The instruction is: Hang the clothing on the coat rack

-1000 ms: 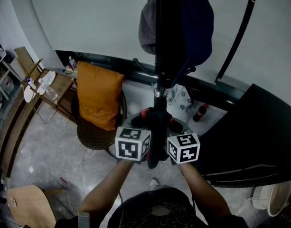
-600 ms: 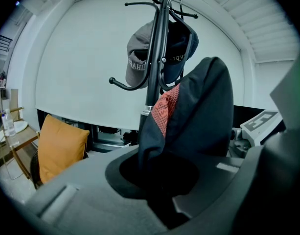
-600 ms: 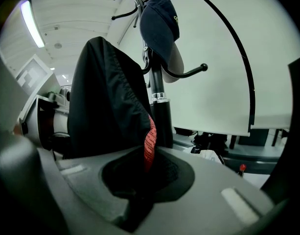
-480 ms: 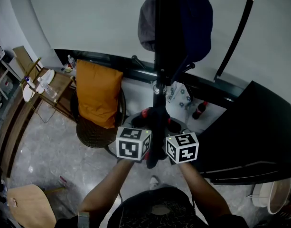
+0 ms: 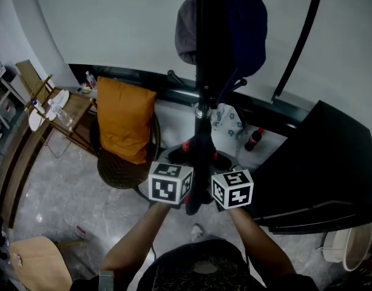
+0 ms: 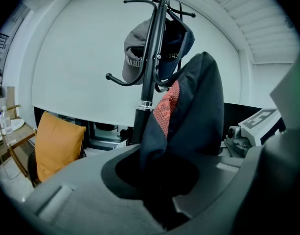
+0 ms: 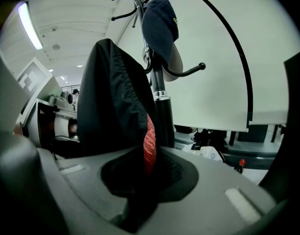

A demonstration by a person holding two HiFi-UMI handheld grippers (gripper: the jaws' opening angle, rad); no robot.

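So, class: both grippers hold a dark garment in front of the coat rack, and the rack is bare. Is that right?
No. The coat rack is not bare: a grey cap and a dark blue cap hang on it, as the left gripper view shows. The left gripper and right gripper do hold the dark garment in front of it.

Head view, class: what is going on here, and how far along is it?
A person holds a tool in each hand. The left tool and the right tool are both shut on a dark garment with red lining. They hold it up close in front of the pole of the coat rack. Two caps already hang on the rack's hooks. The garment is not yet on a hook.
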